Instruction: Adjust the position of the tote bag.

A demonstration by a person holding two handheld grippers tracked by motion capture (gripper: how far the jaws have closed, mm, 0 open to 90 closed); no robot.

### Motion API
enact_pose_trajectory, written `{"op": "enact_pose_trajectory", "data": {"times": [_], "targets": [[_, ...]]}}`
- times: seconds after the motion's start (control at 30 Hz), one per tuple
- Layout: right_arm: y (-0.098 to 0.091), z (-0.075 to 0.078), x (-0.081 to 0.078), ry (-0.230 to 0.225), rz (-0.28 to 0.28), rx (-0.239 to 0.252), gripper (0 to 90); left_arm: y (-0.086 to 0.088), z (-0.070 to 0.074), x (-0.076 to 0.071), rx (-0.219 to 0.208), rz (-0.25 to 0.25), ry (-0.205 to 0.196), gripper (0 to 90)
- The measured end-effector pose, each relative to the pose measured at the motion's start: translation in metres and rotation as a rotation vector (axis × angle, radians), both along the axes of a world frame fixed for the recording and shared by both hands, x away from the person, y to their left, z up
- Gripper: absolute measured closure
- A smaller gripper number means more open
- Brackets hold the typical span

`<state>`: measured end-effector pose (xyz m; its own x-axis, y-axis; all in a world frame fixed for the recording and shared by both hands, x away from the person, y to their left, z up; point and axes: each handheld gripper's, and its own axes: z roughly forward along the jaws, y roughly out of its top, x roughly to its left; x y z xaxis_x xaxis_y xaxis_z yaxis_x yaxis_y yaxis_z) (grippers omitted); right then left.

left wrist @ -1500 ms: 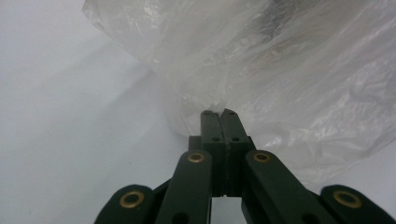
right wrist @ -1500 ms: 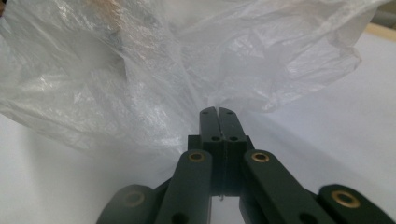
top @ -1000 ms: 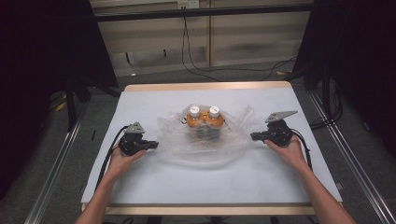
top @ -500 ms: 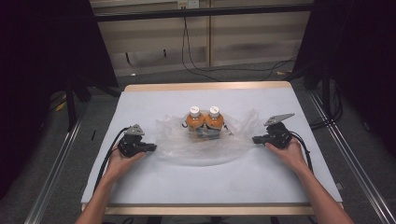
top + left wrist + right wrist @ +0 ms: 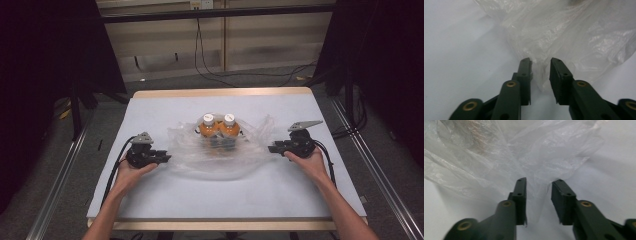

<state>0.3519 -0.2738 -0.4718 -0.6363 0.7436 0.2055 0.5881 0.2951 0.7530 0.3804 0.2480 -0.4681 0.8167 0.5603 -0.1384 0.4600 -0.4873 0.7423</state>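
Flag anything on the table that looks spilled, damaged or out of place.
Nothing stands out. Two capped bottles stand upright side by side in a crumpled clear bag mid-table, with no spill showing. The bag lies loose and slack, apparently untorn.

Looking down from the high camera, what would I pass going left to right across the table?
Left gripper → near edge of the clear plastic bag → left orange bottle → right orange bottle → right gripper, all on the white table.
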Motion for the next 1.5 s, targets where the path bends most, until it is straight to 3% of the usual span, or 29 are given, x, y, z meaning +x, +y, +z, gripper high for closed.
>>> {"op": "enact_pose_trajectory", "data": {"times": [0.1,0.2,0.23,0.33,0.43,0.53,0.6,0.67,0.87,1.1,1.3,1.33,1.4,1.43,1.47,1.5], "targets": [[-0.004,0.008,-0.002,-0.032,-0.013,0.025,51.4,0.008,0.007,-0.002,-0.038,0.037,-0.017,56.9],[-0.008,0.017,-0.004,-0.056,-0.021,0.056,48.1,0.013,0.011,-0.005,-0.058,0.059,-0.024,48.1],[-0.011,0.024,-0.006,-0.083,-0.031,0.073,44.8,0.018,0.016,-0.009,-0.087,0.077,-0.031,43.8],[-0.014,0.032,-0.01,-0.112,-0.036,0.091,43.9,0.023,0.023,-0.014,-0.1,0.095,-0.056,41.3],[-0.013,0.042,-0.013,-0.145,-0.037,0.095,44.3,0.03,0.035,-0.015,-0.142,0.125,-0.095,39.6],[-0.007,0.05,-0.015,-0.169,-0.029,0.098,46.2,0.028,0.048,-0.013,-0.177,0.104,-0.128,42.7],[-0.001,0.055,-0.016,-0.19,-0.02,0.097,48.6,0.022,0.054,-0.013,-0.192,0.082,-0.145,50.0],[0.006,0.068,-0.016,-0.224,-0.012,0.101,48.6,0.008,0.063,-0.011,-0.185,0.036,-0.162,55.5],[0.008,0.089,-0.016,-0.271,-0.016,0.137,48.5,-0.016,0.075,-0.003,-0.176,-0.019,-0.182,60.0],[-0.002,0.092,-0.018,-0.273,-0.055,0.133,48.5,-0.027,0.085,0.0,-0.179,-0.056,-0.209,69.5],[-0.009,0.097,-0.022,-0.283,-0.063,0.136,47.3,-0.029,0.089,0.003,-0.187,-0.052,-0.211,71.4],[-0.007,0.097,-0.021,-0.28,-0.054,0.132,48.8,-0.031,0.089,0.004,-0.189,-0.055,-0.212,72.4],[0.006,0.098,-0.016,-0.267,-0.008,0.117,60.2,-0.037,0.091,0.006,-0.187,-0.067,-0.214,75.7],[0.012,0.097,-0.014,-0.266,0.01,0.112,64.2,-0.045,0.092,0.01,-0.183,-0.096,-0.207,77.1],[0.012,0.097,-0.014,-0.266,0.01,0.112,64.2,-0.045,0.092,0.01,-0.183,-0.096,-0.207,79.0],[0.028,0.096,-0.006,-0.255,0.046,0.096,69.4,-0.055,0.093,0.014,-0.177,-0.122,-0.199,82.7]]}}
